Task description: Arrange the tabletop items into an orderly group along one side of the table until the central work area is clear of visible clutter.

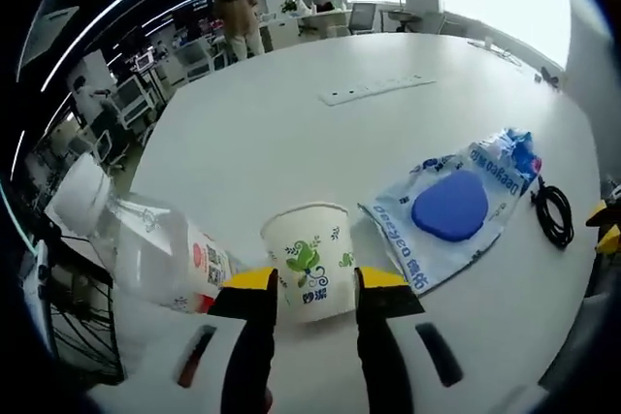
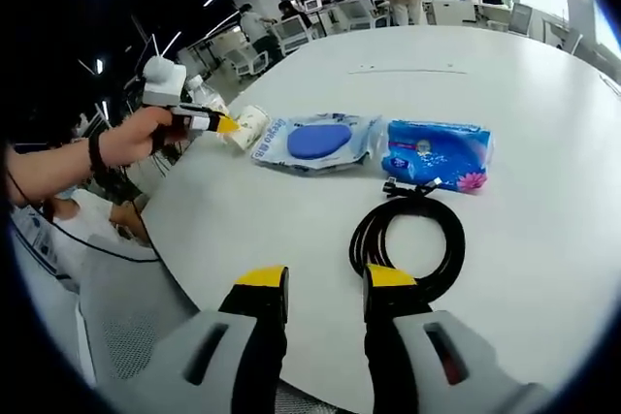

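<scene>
Taking the white paper cup with green leaf print (image 1: 309, 261) as the landmark, a row is already forming along the near edge of the round white table (image 1: 291, 133). A clear plastic bottle with a white cap (image 1: 146, 239) lies on its side just beside the cup. On the cup's other side lies a flat clear-and-blue packet with a blue oval pad inside (image 1: 451, 208), then a blue plastic pack of tissues (image 2: 435, 152).

The left gripper (image 1: 316, 288) has its yellow-tipped jaws parted around the cup, one each side; whether they press it I cannot tell. The right gripper (image 2: 324, 283) hangs with jaws apart and empty, just short of a coiled black cable (image 2: 408, 239).

The cable lies off the row, nearer the table edge than the tissue pack, and a white power strip (image 1: 378, 89) sits well beyond the cup toward the centre. I judge the job roughly half done
</scene>
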Available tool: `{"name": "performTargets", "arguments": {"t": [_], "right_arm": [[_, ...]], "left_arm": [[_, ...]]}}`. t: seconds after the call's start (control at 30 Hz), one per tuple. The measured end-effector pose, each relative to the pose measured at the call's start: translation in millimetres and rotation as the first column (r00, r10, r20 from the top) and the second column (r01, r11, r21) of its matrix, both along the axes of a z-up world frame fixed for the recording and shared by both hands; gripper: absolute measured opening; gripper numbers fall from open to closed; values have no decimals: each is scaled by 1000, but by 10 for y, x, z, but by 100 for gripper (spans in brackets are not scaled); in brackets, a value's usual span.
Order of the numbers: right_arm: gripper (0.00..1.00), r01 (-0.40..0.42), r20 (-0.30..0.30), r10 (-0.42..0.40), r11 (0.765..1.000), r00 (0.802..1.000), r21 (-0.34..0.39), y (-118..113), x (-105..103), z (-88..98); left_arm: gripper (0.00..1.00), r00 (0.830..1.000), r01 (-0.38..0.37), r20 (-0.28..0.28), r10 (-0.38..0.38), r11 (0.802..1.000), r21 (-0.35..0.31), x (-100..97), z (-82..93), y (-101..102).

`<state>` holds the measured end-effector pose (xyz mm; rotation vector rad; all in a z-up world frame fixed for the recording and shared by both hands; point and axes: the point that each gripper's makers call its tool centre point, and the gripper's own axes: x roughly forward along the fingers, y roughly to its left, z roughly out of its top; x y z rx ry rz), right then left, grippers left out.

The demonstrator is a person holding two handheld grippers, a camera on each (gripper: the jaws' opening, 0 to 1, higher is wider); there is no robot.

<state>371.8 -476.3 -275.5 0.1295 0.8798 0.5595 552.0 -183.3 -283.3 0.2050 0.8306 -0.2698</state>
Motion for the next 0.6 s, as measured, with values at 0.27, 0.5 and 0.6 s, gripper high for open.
{"name": "performTargets", "arguments": {"t": [0.27, 0.5, 0.6], "right_arm": [[29, 22, -4, -22, 1000, 1000, -2, -71, -46, -4], [29, 34, -9, -34, 999, 999, -5, -117, -50, -18], [29, 36, -9, -36, 999, 999, -5, -129, -41, -21]], "left_arm": [[38, 996, -55, -71, 53, 998, -19, -24, -132, 6], [38, 991, -87, -102, 83, 996, -38, -44, -185, -32], [39, 989, -96, -116, 90, 994, -50, -49, -212, -60]]}}
